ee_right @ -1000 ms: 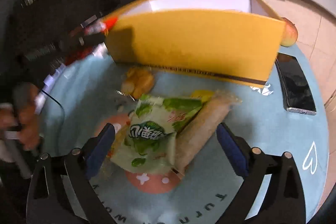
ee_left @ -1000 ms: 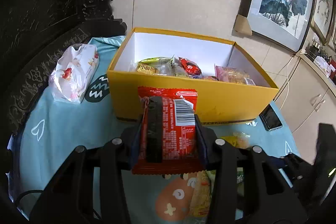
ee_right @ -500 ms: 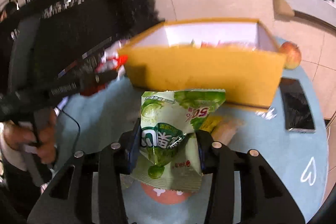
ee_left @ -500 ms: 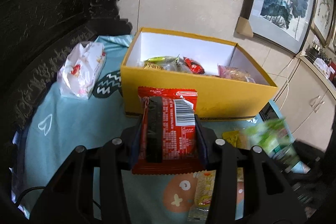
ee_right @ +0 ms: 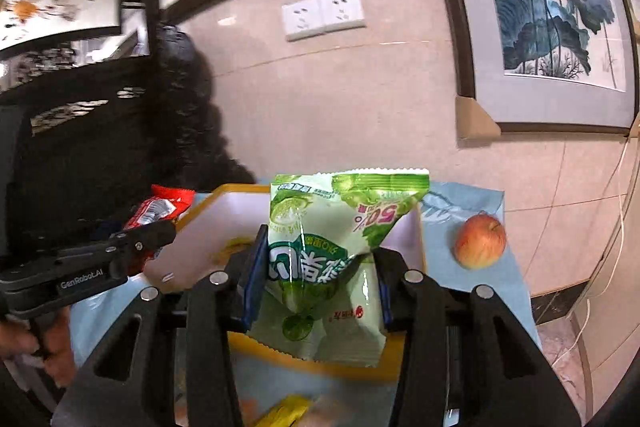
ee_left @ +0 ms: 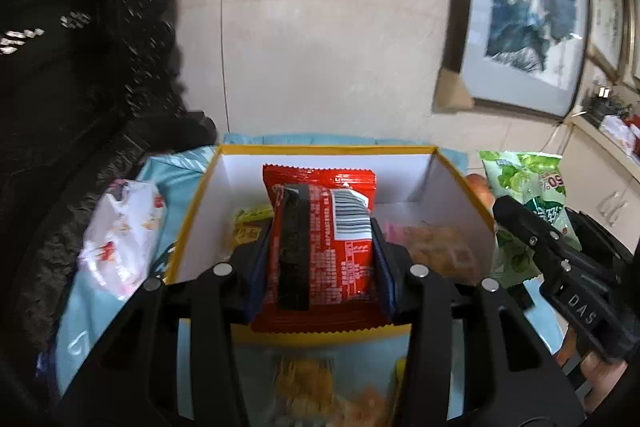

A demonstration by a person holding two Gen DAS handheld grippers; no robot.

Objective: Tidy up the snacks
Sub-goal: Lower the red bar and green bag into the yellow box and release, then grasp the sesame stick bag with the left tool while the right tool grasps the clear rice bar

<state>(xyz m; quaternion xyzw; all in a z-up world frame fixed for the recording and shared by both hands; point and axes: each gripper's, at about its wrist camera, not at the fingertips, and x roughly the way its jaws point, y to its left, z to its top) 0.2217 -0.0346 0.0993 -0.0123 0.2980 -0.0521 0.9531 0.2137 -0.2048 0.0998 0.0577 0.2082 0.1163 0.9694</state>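
My left gripper (ee_left: pixel 322 259) is shut on a red snack packet (ee_left: pixel 320 227) and holds it over the near edge of the open yellow box (ee_left: pixel 192 211), which has several snacks inside. My right gripper (ee_right: pixel 320 267) is shut on a green snack bag (ee_right: pixel 332 247) and holds it above the same box (ee_right: pixel 200 211). The green bag also shows in the left wrist view (ee_left: pixel 528 203), at the box's right side. The red packet shows in the right wrist view (ee_right: pixel 160 209) at the box's left.
A white wrapped pack (ee_left: pixel 120 231) lies left of the box on the blue tablecloth (ee_left: pixel 76 323). An apple (ee_right: pixel 480 241) sits right of the box. Loose snacks (ee_left: pixel 320 387) lie on the cloth below my grippers. The wall stands close behind.
My right gripper closed on the green bag and lifted it off the table up to the box. My left gripper rose and moved forward with the red packet over the box.
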